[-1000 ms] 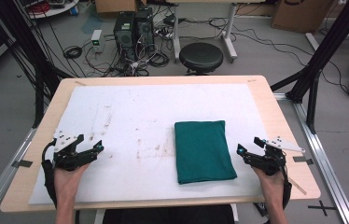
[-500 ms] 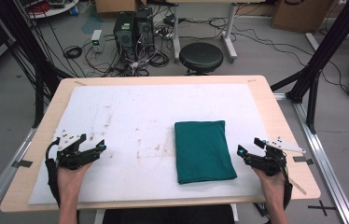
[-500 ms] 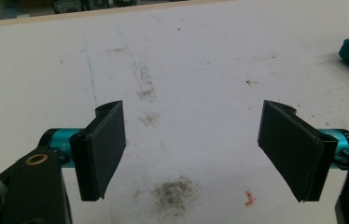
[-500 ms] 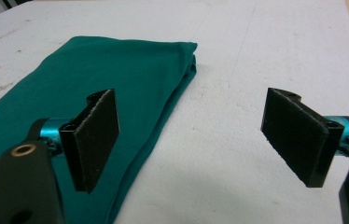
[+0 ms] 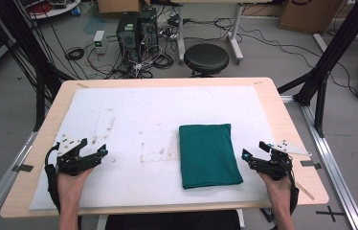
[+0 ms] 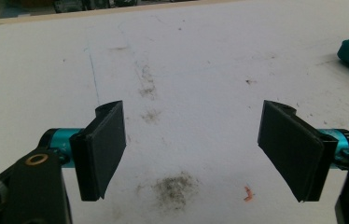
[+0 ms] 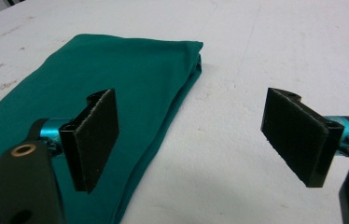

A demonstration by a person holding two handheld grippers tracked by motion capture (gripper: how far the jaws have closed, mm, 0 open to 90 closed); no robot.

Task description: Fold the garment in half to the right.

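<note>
Green folded cloth [image 5: 209, 154] lies untouched on the white mat [image 5: 134, 120]; with both grippers' jaws spread wide, the right gripper [image 5: 253, 157] just beside it seems poised to approach, needing its edge between the jaws, while the left gripper [image 5: 95, 152] waits well apart.

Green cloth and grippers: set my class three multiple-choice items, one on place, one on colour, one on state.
1. Which gripper is the cloth nearer to?
A. left
B. right
C. midway between both

2. What colour is the cloth?
A. red
B. yellow
C. green

3. How do the right gripper's jaws stand?
A. wide open, empty
B. shut on the cloth
C. shut, empty

Answers:
1 B: in the high view the cloth lies close to the right gripper, while the left gripper is far off across the white mat.
2 C: it shows dark green in every view.
3 A: a wide gap shows between the jaws, with nothing held.
</note>
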